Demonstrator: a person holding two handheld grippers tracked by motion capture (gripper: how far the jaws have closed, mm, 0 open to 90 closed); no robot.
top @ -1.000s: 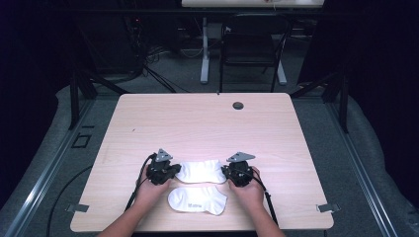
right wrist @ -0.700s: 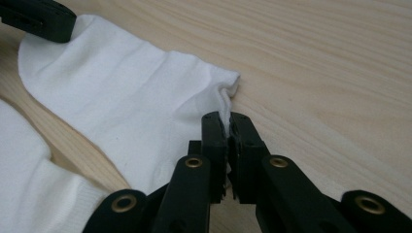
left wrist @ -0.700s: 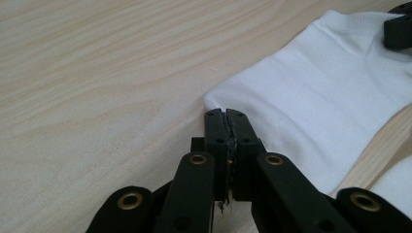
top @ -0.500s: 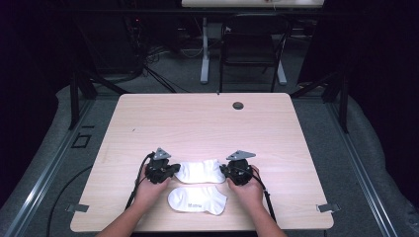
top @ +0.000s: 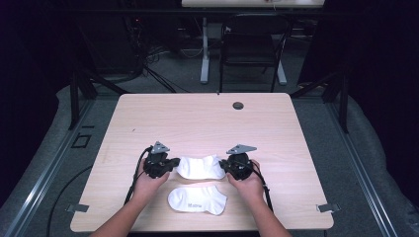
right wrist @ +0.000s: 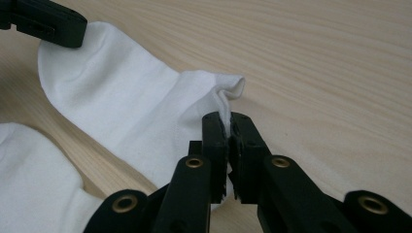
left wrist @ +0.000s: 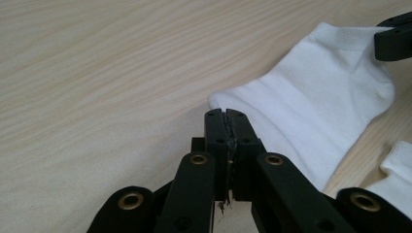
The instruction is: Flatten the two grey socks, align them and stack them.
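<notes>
High view: two white socks on the desk (top: pixel 197 113), near its 6 o'clock edge. Left tongs (top: pixel 170 163) and right tongs (top: pixel 225 165) hold opposite ends of the far sock (top: pixel 200 167), probably to stretch it flat. Near sock (top: pixel 196 199) lies loose at 6 o'clock of it.

Left gripper view: left tongs (left wrist: pixel 227 115) pressed together, pinching the sock's (left wrist: pixel 311 102) edge; fabric smooth, ribbed cuff at 1 o'clock.

Right gripper view: right tongs (right wrist: pixel 227 119) pinching a puckered fold of the sock (right wrist: pixel 126 107).

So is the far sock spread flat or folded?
Spread flat: the far sock lies single-layered between the left tool and the right tool, each pinching an end.
</notes>
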